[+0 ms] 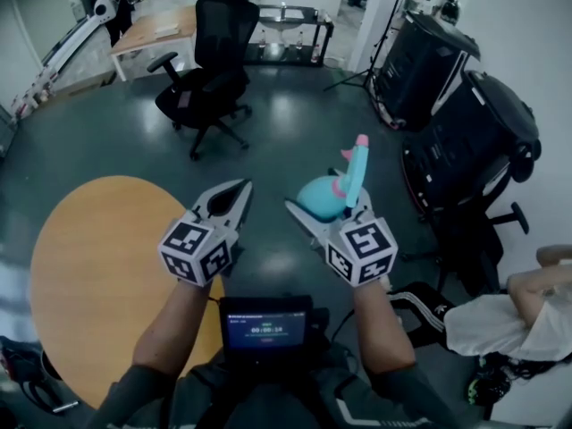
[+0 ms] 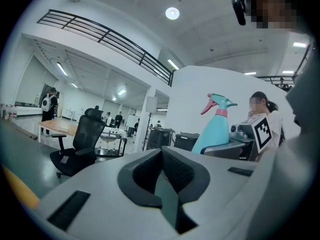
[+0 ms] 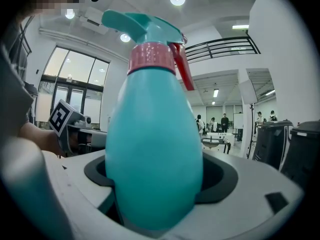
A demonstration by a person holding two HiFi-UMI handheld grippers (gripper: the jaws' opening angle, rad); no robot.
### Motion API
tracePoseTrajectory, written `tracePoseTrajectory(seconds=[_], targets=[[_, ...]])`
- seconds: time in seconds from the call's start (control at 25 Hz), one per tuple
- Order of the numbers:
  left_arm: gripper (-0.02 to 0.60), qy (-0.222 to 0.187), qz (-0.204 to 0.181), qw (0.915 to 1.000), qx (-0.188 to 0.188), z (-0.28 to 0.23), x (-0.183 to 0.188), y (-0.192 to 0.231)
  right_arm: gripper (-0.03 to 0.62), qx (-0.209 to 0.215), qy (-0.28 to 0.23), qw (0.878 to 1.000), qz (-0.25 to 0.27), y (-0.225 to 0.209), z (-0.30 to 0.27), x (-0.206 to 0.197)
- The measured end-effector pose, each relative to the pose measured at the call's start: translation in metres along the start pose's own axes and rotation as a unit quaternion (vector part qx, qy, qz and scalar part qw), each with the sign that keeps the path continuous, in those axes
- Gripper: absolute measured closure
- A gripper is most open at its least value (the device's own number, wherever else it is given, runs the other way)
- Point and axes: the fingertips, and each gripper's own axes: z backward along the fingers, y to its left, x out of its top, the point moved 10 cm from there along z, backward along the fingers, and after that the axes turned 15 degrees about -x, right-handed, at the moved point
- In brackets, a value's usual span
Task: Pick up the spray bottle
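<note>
The spray bottle [image 1: 320, 197] is teal with a pink collar and a pink-red trigger. It is held in the air over the floor, between the jaws of my right gripper [image 1: 327, 207], which are shut on its round body. In the right gripper view the spray bottle [image 3: 152, 154] fills the middle, upright, with its trigger to the right. My left gripper [image 1: 239, 189] hovers just left of it, jaws together and empty. The left gripper view shows the closed left gripper [image 2: 161, 152] and the spray bottle [image 2: 216, 129] off to its right.
A round wooden table [image 1: 89, 266] lies below at the left. A black office chair [image 1: 210, 70] stands ahead on the grey floor, and two more black chairs [image 1: 474, 146] at the right. A seated person's sleeve [image 1: 500, 320] shows at the lower right. A small screen [image 1: 266, 325] hangs at my chest.
</note>
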Motion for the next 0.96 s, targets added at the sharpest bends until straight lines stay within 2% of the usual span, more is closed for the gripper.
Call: tracePoseTrajectory(seconds=[0.96], targets=[[0.583, -0.023, -0.014, 0.9995, 0.019, 0.011, 0.005, -0.008, 0.152, 0.003, 0.001, 1.000, 0.008, 0.004, 0.007, 0.001]])
